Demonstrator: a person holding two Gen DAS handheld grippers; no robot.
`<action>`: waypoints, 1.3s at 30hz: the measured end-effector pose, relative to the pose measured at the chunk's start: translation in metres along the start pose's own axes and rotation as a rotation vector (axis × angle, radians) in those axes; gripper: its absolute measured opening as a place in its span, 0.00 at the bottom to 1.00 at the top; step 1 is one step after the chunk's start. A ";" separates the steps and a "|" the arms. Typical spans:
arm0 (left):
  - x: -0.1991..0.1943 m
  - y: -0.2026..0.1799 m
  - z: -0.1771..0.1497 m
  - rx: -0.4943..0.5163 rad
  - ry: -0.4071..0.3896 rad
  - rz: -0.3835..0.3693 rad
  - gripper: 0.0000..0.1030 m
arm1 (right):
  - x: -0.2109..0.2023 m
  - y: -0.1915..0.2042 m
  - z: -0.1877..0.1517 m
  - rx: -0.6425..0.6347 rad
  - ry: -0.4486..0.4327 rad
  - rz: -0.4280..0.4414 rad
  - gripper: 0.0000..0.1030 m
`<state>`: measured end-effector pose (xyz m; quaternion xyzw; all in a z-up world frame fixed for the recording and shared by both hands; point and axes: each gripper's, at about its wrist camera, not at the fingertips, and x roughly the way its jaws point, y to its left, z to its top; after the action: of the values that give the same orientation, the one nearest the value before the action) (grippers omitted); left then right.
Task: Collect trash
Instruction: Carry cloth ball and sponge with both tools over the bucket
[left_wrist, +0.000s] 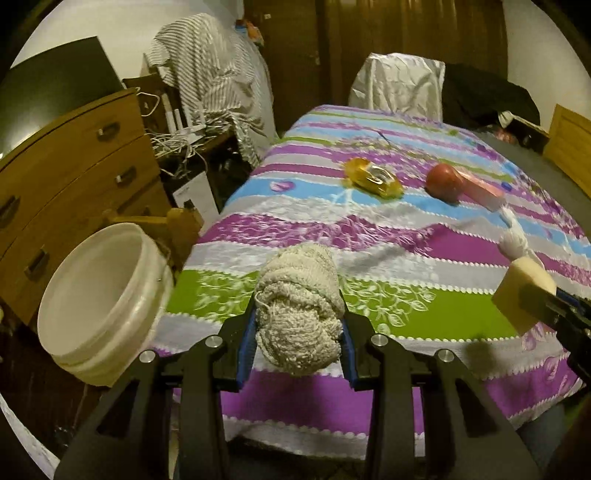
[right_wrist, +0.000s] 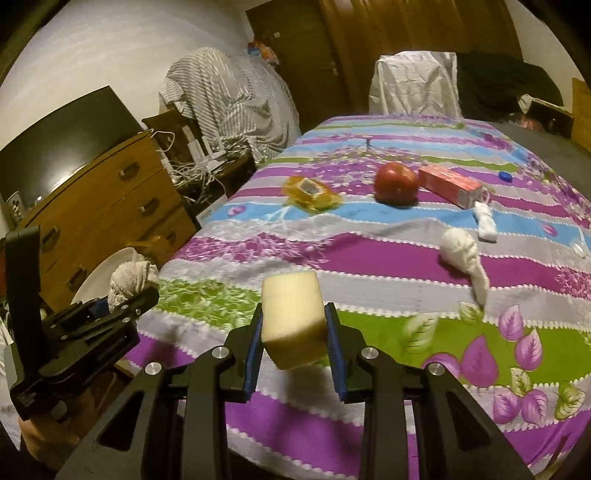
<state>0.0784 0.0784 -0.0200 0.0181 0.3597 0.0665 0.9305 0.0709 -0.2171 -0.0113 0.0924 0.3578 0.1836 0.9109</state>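
While our left gripper (left_wrist: 299, 325) is clamped on a wad of cream yarn (left_wrist: 299, 306), the white bucket (left_wrist: 99, 295) sits at the lower left of its view, just beside the load and off the bed's edge. Our right gripper (right_wrist: 293, 328) squeezes a yellow sponge block (right_wrist: 291, 317), farther from the bucket. The striped bedspread (left_wrist: 406, 229) lies beyond, a wooden dresser (left_wrist: 74, 155) at left.

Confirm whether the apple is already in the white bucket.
No: the apple lies on the bedspread, the white bucket beside the bed.
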 end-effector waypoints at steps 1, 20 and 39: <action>-0.002 0.004 0.000 -0.008 -0.005 0.002 0.35 | 0.001 0.004 0.000 -0.004 0.003 0.004 0.31; -0.030 0.131 0.035 -0.187 -0.107 0.180 0.35 | 0.040 0.141 0.075 -0.165 -0.008 0.184 0.32; -0.012 0.268 0.051 -0.290 -0.049 0.392 0.35 | 0.124 0.343 0.148 -0.382 0.124 0.357 0.32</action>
<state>0.0741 0.3430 0.0479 -0.0446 0.3135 0.2961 0.9012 0.1643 0.1417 0.1221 -0.0310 0.3496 0.4107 0.8415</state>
